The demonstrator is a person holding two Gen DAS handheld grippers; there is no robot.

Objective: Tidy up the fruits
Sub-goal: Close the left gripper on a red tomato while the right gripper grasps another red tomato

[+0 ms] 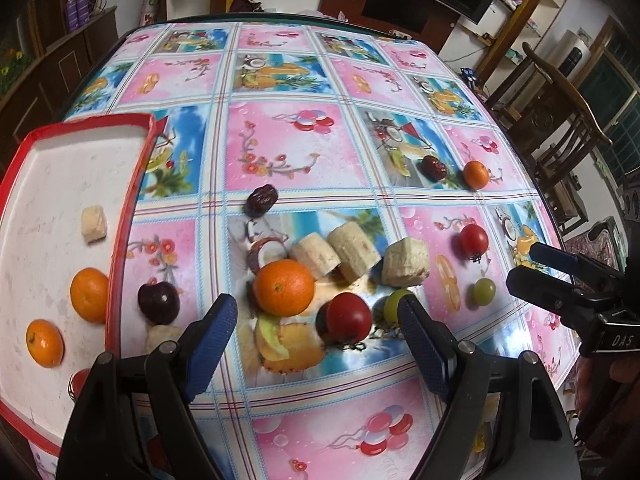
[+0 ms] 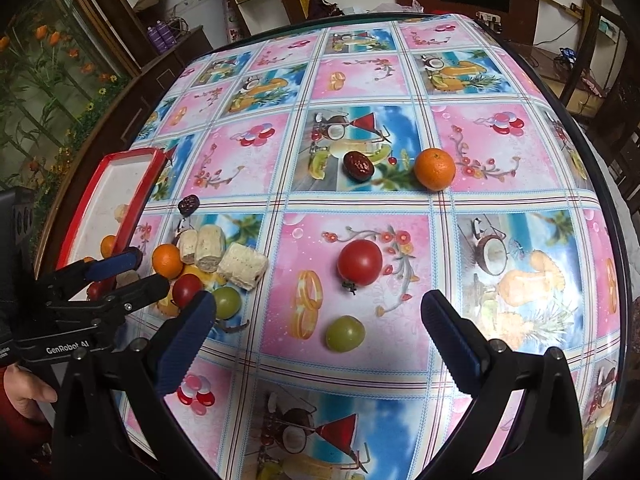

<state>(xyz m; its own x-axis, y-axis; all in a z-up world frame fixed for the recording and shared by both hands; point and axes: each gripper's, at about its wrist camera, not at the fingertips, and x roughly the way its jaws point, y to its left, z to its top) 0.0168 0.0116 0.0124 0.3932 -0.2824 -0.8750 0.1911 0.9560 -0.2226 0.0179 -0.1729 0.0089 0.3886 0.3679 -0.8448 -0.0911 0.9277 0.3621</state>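
Two readable markings show: "GenRobot AI" on the body of the left gripper (image 2: 148, 270) in the right wrist view, and "DAS" on the right gripper (image 1: 524, 264) in the left wrist view.

Both sets of fingers stand spread wide, grasping nothing. Just ahead of the left fingers (image 1: 212, 336), between them, lie a red tomato (image 1: 347, 319) and an orange (image 1: 283, 287), with a green grape (image 1: 393, 305) against the inner side of the right-hand finger. Beyond these sit three pale banana pieces (image 1: 354, 256). Outside the left-hand finger is a dark cherry (image 1: 159, 302), touching the red-rimmed white tray (image 1: 120, 240), which holds two oranges and one banana piece.

Between the right fingers (image 2: 452, 332) lies another green grape (image 2: 345, 333), a red tomato (image 2: 360, 262) just past it. Farther off rest a wrinkled dark date (image 2: 358, 166) and an orange (image 2: 434, 169) on the table (image 2: 500, 240), covered in glossy pink and blue fruit-print cloth.
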